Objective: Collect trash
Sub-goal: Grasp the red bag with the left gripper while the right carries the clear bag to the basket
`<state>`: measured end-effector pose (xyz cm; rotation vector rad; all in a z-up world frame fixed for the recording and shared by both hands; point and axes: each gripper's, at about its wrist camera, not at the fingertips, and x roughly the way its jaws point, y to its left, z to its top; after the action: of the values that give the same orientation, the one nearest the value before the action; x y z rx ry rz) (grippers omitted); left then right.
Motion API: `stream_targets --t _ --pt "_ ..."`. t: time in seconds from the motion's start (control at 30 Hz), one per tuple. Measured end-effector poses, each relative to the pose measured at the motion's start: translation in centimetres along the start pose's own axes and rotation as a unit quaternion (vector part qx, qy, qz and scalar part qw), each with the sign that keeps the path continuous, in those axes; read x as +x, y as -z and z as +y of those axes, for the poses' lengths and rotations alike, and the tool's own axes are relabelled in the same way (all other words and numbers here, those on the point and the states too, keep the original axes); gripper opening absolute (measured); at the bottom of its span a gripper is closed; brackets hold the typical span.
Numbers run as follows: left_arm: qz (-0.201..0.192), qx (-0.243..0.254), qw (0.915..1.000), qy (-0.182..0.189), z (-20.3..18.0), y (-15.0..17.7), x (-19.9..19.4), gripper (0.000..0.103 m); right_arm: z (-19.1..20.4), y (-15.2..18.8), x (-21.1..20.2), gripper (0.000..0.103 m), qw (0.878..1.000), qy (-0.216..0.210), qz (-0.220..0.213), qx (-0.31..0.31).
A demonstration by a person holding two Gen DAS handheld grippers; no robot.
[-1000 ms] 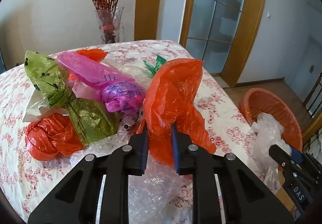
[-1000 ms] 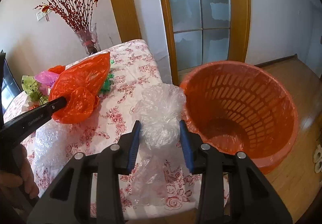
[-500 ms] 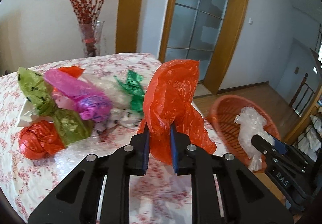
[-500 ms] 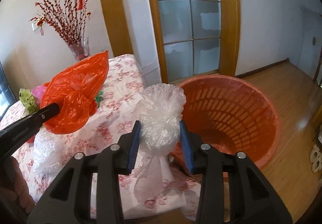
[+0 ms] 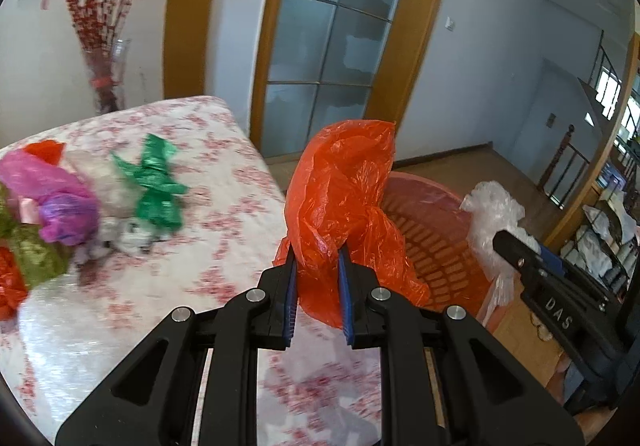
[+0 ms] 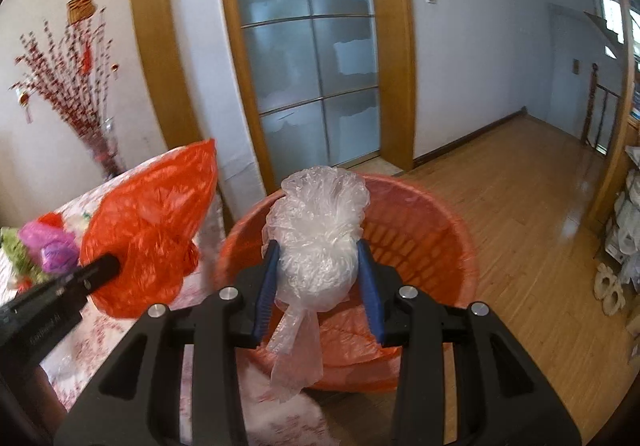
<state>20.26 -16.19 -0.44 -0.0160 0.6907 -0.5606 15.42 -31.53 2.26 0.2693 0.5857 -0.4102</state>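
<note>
Trash now swung from table to basket.
Left gripper (image 5: pixel 317 278) stays clamped on orange bag (image 5: pixel 344 205), right gripper (image 6: pixel 320 278) on clear bubble-wrap wad (image 6: pixel 316 242); both hang at the orange basket (image 6: pixel 440 230). Release looks next.

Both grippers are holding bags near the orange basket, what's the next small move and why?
Probably open the right gripper: its clear plastic bundle already hangs over the orange basket and should drop in. The left gripper, shut on the orange bag, looks short of the rim.
</note>
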Motion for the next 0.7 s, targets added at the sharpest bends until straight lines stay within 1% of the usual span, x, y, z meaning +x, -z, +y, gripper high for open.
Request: stream_targets --t 0.2,0.53,0.57,0.67,0.7 --pt "0.014 0.007 0.9996 0.024 -2.2 0.0 2.0 0.017 -2.8 -0.7 0.9 0.038 1.000 0.017 -0.003 0.022" --pt "0.031 0.021 0.9980 0.051 -4.7 -0.4 4.9 0.017 -4.7 -1.8 2.8 0.038 0.999 0.027 -0.005 0.042" --pt "0.035 0.021 0.9977 0.054 -4.9 -0.4 5.2 0.017 -5.0 -1.9 3.0 0.041 0.999 0.025 -0.005 0.044" --pt "0.044 0.017 0.9973 0.057 -5.1 -0.2 6.0 0.018 -5.2 -2.2 3.4 0.041 0.998 0.026 -0.008 0.051" --pt "0.047 0.016 0.9971 0.057 -5.1 -0.2 6.2 0.022 -5.4 -2.3 3.6 0.044 0.998 0.025 -0.007 0.053"
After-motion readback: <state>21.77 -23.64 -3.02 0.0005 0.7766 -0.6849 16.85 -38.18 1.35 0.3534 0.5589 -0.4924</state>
